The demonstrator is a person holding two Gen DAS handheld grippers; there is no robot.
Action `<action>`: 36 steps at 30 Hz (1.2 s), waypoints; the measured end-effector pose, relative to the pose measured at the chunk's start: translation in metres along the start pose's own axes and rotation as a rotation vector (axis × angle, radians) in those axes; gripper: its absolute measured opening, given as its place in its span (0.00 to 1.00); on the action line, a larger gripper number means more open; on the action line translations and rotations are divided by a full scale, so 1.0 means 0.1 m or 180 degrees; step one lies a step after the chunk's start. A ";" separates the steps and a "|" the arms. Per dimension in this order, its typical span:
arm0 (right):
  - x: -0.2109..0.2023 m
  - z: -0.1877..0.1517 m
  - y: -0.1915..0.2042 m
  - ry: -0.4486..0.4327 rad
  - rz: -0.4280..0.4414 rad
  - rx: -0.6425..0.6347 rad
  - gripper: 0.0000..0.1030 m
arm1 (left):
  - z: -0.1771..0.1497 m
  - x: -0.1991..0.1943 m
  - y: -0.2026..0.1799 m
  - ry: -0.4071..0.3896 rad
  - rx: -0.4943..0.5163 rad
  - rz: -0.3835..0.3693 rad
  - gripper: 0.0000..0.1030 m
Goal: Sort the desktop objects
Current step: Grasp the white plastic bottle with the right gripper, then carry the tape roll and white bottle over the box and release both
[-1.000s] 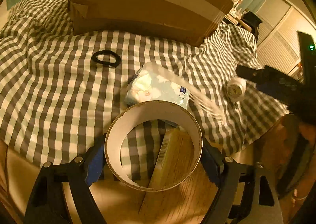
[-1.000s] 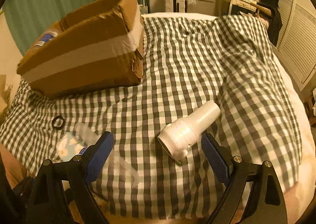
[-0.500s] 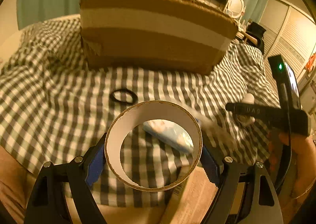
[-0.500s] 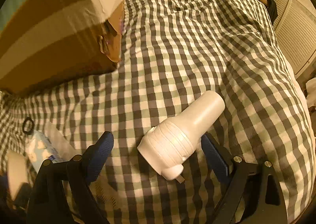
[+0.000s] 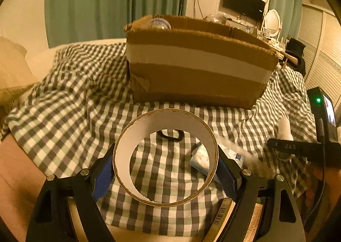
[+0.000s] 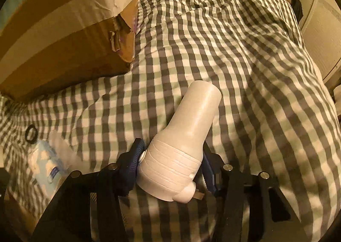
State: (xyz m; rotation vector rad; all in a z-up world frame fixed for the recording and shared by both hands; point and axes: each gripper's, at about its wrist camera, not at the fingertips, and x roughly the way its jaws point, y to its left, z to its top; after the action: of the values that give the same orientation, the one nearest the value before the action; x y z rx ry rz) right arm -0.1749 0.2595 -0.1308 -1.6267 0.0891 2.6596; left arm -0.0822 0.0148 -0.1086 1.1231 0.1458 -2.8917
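My left gripper [image 5: 165, 167] is shut on a wide cardboard tape ring [image 5: 170, 119], held upright above the checked cloth [image 5: 64, 103]. Ahead of it stands an open cardboard box [image 5: 198, 71] with a pale tape band. In the right wrist view my right gripper [image 6: 172, 165] straddles the ribbed thick end of a white torch-shaped device [image 6: 191, 120] lying on the cloth. Its jaws are closing, and both blue pads touch the device's sides. The same device [image 5: 284, 129] shows at the right in the left wrist view.
A black hair tie [image 5: 170, 135] lies on the cloth and shows through the ring. A blue tissue pack [image 6: 45, 163] with a clear comb [image 5: 245, 156] across it lies nearby. A flat barcoded box [image 5: 221, 214] sits under the left gripper. The cardboard box [image 6: 59, 35] stands at upper left.
The left gripper rose and tilted up with the ring, so the box now fills the middle. The right gripper sank over the white device and its jaws came in against it.
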 end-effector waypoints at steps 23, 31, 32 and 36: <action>-1.53 -0.14 0.54 -0.0869 0.0518 -0.0486 0.50 | 0.35 -0.69 -0.07 -0.0550 0.0018 -0.0042 0.83; -1.79 -0.13 0.64 -0.1093 0.0643 -0.0627 0.50 | 0.58 -0.79 -0.10 -0.0710 0.0117 -0.0030 0.83; -1.81 -0.11 0.65 -0.1113 0.0646 -0.0644 0.50 | 0.63 -0.80 -0.11 -0.0730 0.0148 -0.0022 0.83; -1.83 0.00 0.74 -0.1166 0.0639 -0.0752 0.50 | 0.79 -0.78 -0.15 -0.0766 0.0214 -0.0008 0.83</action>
State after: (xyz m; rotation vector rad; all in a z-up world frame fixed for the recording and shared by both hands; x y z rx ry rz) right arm -0.0949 0.1874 0.0350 -1.2018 -0.0763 3.1812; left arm -0.0788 0.0217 0.0028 0.7726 0.0427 -3.0236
